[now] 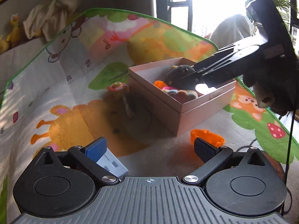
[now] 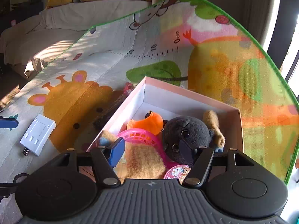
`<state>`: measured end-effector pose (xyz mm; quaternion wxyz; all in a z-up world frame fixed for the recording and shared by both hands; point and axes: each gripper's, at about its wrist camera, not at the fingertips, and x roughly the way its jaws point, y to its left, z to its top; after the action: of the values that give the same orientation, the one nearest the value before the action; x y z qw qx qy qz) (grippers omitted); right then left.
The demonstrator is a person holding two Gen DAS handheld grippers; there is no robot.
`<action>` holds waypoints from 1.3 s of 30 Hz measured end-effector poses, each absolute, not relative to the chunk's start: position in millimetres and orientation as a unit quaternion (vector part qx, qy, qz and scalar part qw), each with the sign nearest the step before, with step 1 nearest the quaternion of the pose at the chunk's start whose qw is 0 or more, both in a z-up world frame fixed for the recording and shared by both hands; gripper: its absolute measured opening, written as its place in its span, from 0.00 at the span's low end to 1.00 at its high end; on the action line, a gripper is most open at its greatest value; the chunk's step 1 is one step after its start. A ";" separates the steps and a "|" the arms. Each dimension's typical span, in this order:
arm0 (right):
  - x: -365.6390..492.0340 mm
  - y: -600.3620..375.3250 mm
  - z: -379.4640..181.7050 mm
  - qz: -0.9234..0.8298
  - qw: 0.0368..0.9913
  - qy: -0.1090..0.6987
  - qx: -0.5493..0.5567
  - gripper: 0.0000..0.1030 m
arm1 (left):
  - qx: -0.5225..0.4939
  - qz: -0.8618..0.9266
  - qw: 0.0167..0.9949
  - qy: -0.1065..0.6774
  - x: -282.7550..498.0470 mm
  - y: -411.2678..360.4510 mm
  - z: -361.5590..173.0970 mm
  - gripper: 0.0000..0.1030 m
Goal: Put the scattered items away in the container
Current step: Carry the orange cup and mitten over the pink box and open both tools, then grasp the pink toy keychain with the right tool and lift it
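Your 2 hand-held grippers work over the play mat (image 1: 78, 85), both with jaws apart.

Your left hand-held gripper (image 1: 149, 149) holds nothing, between the white charger (image 1: 114, 165) and orange shell (image 1: 207, 137). Your right hand-held gripper (image 2: 151, 150) hangs empty over the pink box (image 2: 186, 93), which holds plush toys (image 2: 186, 132).

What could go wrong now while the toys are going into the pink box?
1. The orange shell piece lies right by one finger of the open left gripper; a careless reach could knock it away.
2. The pink box already looks crowded around the grey plush, so later toys might spill out.
3. The white charger lies apart and might be forgotten.
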<state>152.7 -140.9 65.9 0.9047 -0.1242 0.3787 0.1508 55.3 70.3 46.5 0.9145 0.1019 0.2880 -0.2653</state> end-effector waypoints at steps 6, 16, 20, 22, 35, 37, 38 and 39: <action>154.9 -114.2 56.2 0.144 0.880 0.398 -0.214 0.71 | 0.124 -0.228 0.927 0.269 36.0 84.7 33.9 1.00; 214.1 -56.7 132.0 0.162 0.903 0.372 -0.143 0.54 | 0.013 -0.188 0.946 0.266 51.6 119.8 16.4 1.00; 281.5 -13.3 104.3 0.144 0.878 0.429 -0.155 0.53 | -0.023 -0.185 0.947 0.261 52.5 130.0 16.6 1.00; 305.2 4.3 83.4 0.124 0.869 0.446 -0.176 0.53 | -0.035 -0.182 0.949 0.254 49.7 134.1 17.0 1.00; 313.9 19.4 30.9 0.106 0.840 0.491 -0.203 0.36 | -0.099 -0.196 0.947 0.234 45.2 154.4 17.4 1.00; 287.5 25.1 35.1 0.139 0.832 0.494 -0.209 0.36 | -0.101 -0.202 0.946 0.233 44.7 153.8 17.1 1.00; 272.6 27.2 37.1 0.156 0.828 0.496 -0.209 0.36 | -0.102 -0.202 0.946 0.233 44.7 154.1 17.0 1.00; 258.0 28.7 38.7 0.172 0.824 0.498 -0.208 0.36 | -0.104 -0.203 0.946 0.232 44.8 154.5 16.7 1.00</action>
<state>258.0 28.7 38.7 0.8240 -0.2075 0.4985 0.1716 44.8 154.5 16.7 0.9456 -0.1039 0.2324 -0.2028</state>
